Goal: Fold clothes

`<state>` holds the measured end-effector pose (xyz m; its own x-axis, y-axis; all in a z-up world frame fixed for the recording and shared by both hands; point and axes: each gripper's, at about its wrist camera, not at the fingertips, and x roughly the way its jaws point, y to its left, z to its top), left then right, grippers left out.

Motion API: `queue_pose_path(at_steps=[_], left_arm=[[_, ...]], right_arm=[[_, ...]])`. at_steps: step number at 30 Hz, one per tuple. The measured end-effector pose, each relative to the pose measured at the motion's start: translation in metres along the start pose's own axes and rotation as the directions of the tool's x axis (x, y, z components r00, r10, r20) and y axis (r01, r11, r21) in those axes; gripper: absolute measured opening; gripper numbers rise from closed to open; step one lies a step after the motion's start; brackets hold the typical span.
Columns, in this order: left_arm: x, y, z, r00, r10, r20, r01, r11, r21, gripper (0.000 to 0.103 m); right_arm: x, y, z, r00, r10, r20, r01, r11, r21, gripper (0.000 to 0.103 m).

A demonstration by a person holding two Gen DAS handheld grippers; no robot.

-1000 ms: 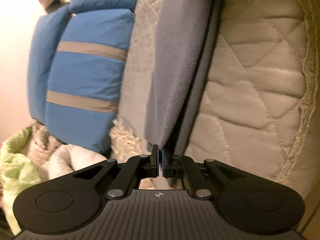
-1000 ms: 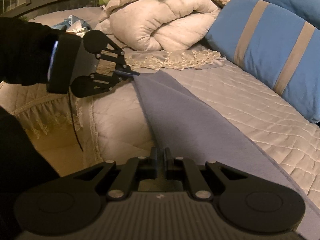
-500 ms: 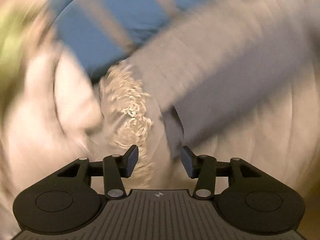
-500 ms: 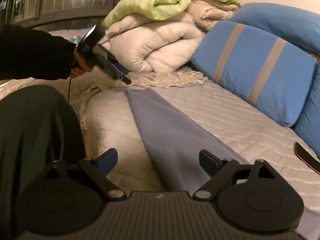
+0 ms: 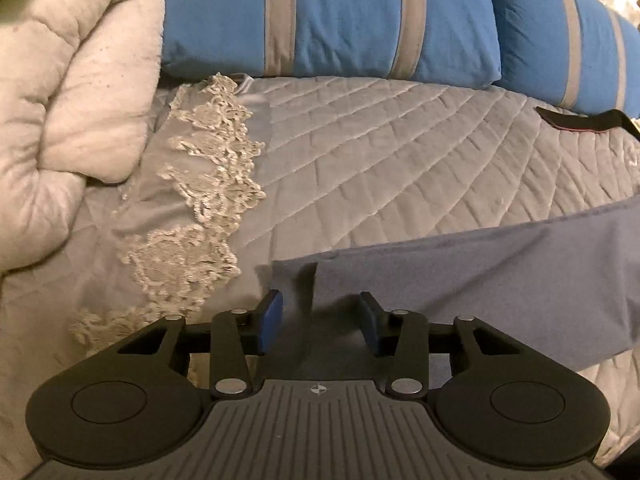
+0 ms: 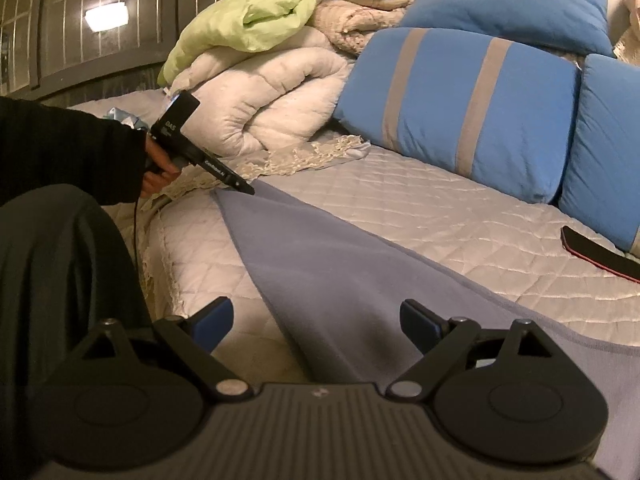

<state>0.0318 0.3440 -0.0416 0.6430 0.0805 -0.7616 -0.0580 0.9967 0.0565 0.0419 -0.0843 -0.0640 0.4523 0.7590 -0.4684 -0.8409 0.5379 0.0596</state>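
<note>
The grey-blue cloth lies folded in a long, smooth strip across the quilted bed. Left gripper gapes over one end, right gripper spreads wide over the other, both holding nothing.

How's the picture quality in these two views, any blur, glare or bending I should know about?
Left wrist view: sharp, warm dim light, fisheye curving the quilt lines; the open left gripper shadows the gray cloth. Right wrist view: mostly sharp, one glaring wall lamp, dark corners, pillows bowed toward the edge.
</note>
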Motion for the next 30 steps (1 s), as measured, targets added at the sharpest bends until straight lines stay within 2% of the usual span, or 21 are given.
queue_pose_path(at_steps=[2, 4, 7, 17, 23, 25, 28, 29, 30], left_arm=[[0.003, 0.001, 0.000, 1.000, -0.016, -0.003, 0.016, 1.000, -0.022, 0.033], [0.003, 0.001, 0.000, 1.000, -0.026, -0.005, 0.026, 0.998, -0.053, 0.006], [0.000, -0.004, 0.003, 1.000, 0.009, -0.012, -0.010, 0.999, -0.045, 0.003], [-0.019, -0.003, 0.011, 0.987, 0.158, 0.023, -0.158, 0.987, 0.008, 0.002], [-0.004, -0.009, 0.011, 0.976, 0.216, -0.024, -0.214, 0.974, 0.073, 0.003], [0.004, -0.011, 0.011, 0.974, 0.216, -0.064, -0.211, 0.975, 0.076, 0.003], [0.002, -0.012, 0.012, 0.973, 0.221, -0.066, -0.218, 0.975, 0.050, 0.009], [-0.001, -0.013, 0.013, 0.973, 0.214, -0.080, -0.212, 0.977, 0.031, 0.015], [-0.005, -0.014, 0.013, 0.970, 0.224, -0.091, -0.223, 0.975, 0.019, 0.035]], right_arm=[[0.000, 0.000, 0.000, 1.000, 0.000, 0.003, 0.000, 1.000, -0.003, 0.096], [-0.001, 0.001, 0.000, 1.000, 0.000, 0.006, 0.000, 1.000, -0.010, 0.096], [-0.001, 0.002, -0.001, 1.000, 0.000, 0.005, 0.000, 1.000, -0.011, 0.096], [-0.007, 0.001, -0.003, 1.000, -0.007, 0.017, 0.008, 1.000, -0.014, 0.097], [-0.013, -0.001, -0.007, 1.000, -0.022, 0.018, 0.022, 1.000, -0.005, 0.097], [-0.014, -0.002, -0.010, 0.999, -0.030, 0.013, 0.030, 1.000, 0.004, 0.098], [-0.018, -0.001, -0.016, 0.999, -0.044, 0.006, 0.044, 0.999, -0.009, 0.101], [-0.018, -0.001, -0.018, 0.999, -0.046, 0.004, 0.046, 0.999, -0.017, 0.101], [-0.019, 0.000, -0.019, 0.999, -0.050, 0.003, 0.050, 0.998, -0.024, 0.103]])
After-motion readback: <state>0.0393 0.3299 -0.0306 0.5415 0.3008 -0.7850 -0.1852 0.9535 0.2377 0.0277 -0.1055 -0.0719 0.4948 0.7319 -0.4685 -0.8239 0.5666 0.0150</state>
